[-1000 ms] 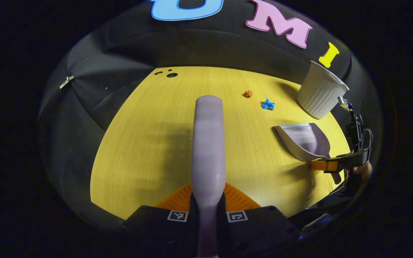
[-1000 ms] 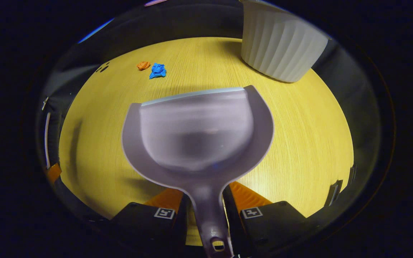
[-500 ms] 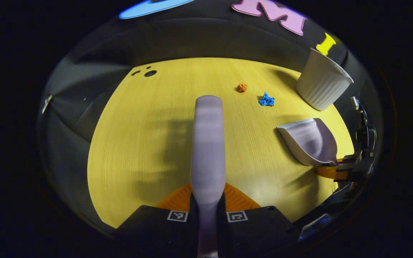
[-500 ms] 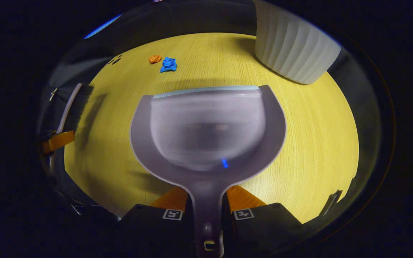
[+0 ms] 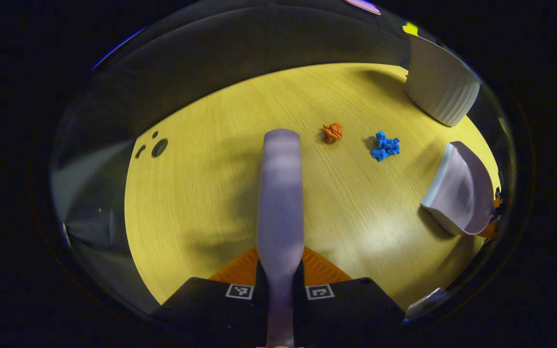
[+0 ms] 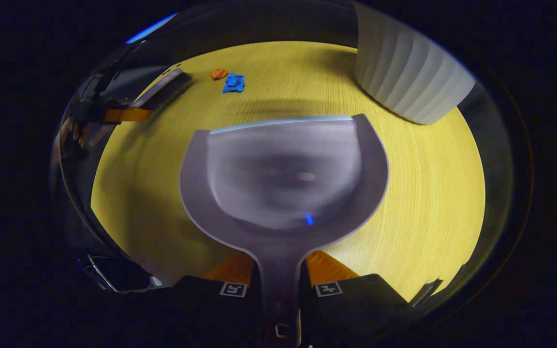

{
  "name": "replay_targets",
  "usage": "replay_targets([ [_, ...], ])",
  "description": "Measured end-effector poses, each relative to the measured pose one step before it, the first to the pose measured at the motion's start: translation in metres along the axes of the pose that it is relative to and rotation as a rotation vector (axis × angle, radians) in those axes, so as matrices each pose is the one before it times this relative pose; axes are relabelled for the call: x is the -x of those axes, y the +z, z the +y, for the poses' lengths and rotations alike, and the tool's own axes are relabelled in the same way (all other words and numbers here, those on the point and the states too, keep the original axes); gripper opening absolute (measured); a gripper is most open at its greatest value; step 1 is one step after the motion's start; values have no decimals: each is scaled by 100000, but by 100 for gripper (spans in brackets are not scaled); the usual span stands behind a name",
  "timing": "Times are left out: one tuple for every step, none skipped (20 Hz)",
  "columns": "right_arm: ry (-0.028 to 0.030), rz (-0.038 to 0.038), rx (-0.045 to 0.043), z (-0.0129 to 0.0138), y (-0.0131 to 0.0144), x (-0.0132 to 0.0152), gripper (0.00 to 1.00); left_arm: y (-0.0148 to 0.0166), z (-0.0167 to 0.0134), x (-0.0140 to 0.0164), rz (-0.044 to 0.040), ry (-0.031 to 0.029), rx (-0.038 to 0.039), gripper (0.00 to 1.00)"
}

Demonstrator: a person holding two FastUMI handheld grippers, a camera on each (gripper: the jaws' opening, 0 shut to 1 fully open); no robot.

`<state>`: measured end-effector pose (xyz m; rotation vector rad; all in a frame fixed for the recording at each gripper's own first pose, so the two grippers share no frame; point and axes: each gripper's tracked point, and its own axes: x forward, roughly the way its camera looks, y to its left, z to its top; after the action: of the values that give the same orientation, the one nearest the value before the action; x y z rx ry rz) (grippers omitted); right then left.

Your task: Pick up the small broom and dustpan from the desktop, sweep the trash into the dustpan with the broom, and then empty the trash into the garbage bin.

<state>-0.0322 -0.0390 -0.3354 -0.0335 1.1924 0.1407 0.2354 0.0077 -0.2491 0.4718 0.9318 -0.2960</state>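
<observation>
My left gripper (image 5: pixel 281 270) is shut on the lilac broom (image 5: pixel 281 193), whose back runs straight ahead over the yellow table (image 5: pixel 201 193). An orange scrap (image 5: pixel 332 132) and a blue scrap (image 5: pixel 384 146) lie just beyond and right of its tip. My right gripper (image 6: pixel 279 270) is shut on the handle of the lilac dustpan (image 6: pixel 283 169), held level with its lip facing the scraps. In the right gripper view the blue scrap (image 6: pixel 234 82) and orange scrap (image 6: pixel 218 74) lie far ahead on the left, with the broom (image 6: pixel 162 89) and left gripper (image 6: pixel 121 115) beside them. The dustpan (image 5: pixel 460 191) is also at the right edge of the left gripper view.
A white ribbed garbage bin (image 6: pixel 409 77) stands at the table's far right; in the left gripper view this bin (image 5: pixel 440 84) is at the upper right. Small dark holes (image 5: pixel 155 146) mark the table's left side. Black cloth surrounds the table.
The left gripper has swung the broom toward the scraps, which now lie closer to its tip. The dustpan has edged forward; the broom and left gripper came further into the right gripper view.
</observation>
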Motion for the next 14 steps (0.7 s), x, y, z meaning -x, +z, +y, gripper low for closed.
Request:
replay_targets([
  [666,58,1905,-228,108,180,39,1195,298,-819,370,941,-1904,25],
  [817,8,1959,-196,106,146,39,1248,466,-767,-137,1200,-2923,25],
  [657,149,2248,-286,188,104,32,1322,310,-714,-169,816,-4393,25],
  [516,15,1851,-287,65,91,36,1164,368,-691,212,398,-6001,25],
  [496,-365,919,-249,207,-80,36,1224,294,-525,-860,197,-6663,25],
  [537,-55,502,-176,154,-52,36,1345,-117,-721,-1021,-844,-6804,25],
  [250,145,620,-165,56,-109,36,1095,-104,-299,-640,-1569,-5888,25],
  [140,-60,500,-168,12,-26,33,960,-381,-256,-650,-2117,-5172,25],
  [75,-67,365,-10,-17,-9,36,746,-369,-174,-265,-2100,-4611,25],
  [-128,-6,747,-21,-164,-80,39,724,-501,-122,-662,-2680,-3543,25],
  [-226,-175,834,-3,-8,2,36,584,-951,-109,-375,-3616,-2635,24],
  [-180,-136,775,-30,-29,-20,39,492,-1052,24,-105,-3615,-2853,25],
  [-114,70,348,-38,-123,-161,36,405,-1135,160,-9,-3600,-3364,25],
  [-79,203,333,-79,-131,-59,36,261,-1174,154,306,-3579,-2823,25],
])
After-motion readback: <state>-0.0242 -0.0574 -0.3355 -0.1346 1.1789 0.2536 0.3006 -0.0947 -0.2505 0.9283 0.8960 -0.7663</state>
